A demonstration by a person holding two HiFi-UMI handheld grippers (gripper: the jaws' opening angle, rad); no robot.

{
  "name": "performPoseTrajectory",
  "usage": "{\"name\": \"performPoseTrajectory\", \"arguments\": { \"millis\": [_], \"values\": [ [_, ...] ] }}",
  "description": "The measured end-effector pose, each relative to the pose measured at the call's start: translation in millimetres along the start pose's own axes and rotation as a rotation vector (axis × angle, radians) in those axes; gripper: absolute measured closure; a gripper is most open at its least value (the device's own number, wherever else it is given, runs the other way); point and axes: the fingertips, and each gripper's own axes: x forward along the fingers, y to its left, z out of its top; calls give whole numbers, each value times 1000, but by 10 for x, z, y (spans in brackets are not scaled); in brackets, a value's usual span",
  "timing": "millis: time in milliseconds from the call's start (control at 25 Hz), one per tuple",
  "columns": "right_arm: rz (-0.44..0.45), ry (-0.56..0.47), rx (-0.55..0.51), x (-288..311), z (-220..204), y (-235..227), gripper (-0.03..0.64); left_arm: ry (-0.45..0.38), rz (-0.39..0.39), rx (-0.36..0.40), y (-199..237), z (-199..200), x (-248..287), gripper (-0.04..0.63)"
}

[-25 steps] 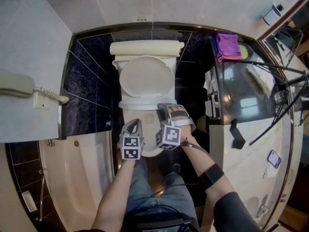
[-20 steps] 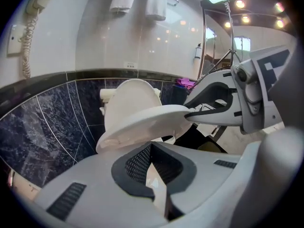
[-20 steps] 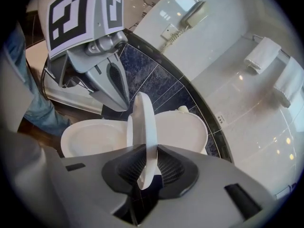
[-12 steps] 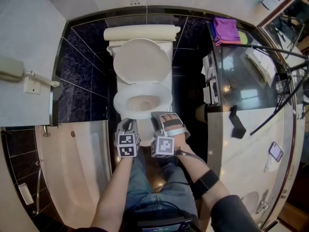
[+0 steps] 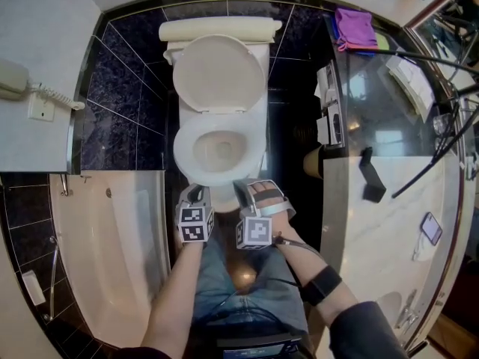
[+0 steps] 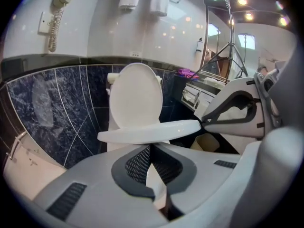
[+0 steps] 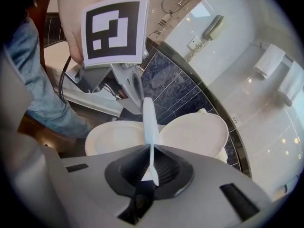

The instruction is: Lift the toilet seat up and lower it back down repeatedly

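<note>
Toilet seat [image 5: 182, 154]: lies near level over the bowl, straight ahead of you, with its front edge between your right gripper's jaws.
Wall phone [image 5: 10, 79]: far left on the pale wall, its coiled cord trailing to the right.
Bathtub [image 5: 112, 245]: left of the toilet, beside your left arm.
Left gripper [image 5: 197, 195]: jaws pressed together with nothing between them, at the front left of the bowl and close beside the right gripper.
Lid [image 5: 218, 73]: stands upright against the tank behind the seat.
Right gripper [image 5: 242, 188]: jaws closing on the seat's thin front edge, which runs down between the pads.
Counter [image 5: 374, 230]: on your right.
Purple cloth [image 5: 353, 28]: at the counter's far end.
Smartphone [image 5: 429, 228]: on the counter's right side.
</note>
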Motion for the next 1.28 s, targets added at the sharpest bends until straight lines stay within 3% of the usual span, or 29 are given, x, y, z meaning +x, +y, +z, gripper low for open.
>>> {"name": "performPoseTrajectory", "arguments": {
  "millis": [80,800,1040,1280],
  "values": [
    [6,-5,12,-51,-46,108,600,24,2,-15,-17,-196,-1,595],
    [7,98,237,537,-839,575,600,260,-78,-43,-238,-2111,503,595],
    [9,118,264,624,-900,572,600,378,-81,-89,-254,-2540,569,595],
    [6,117,276,680,-871,537,600,369,-82,-96,-235,-2506,529,595]
  ]
}}
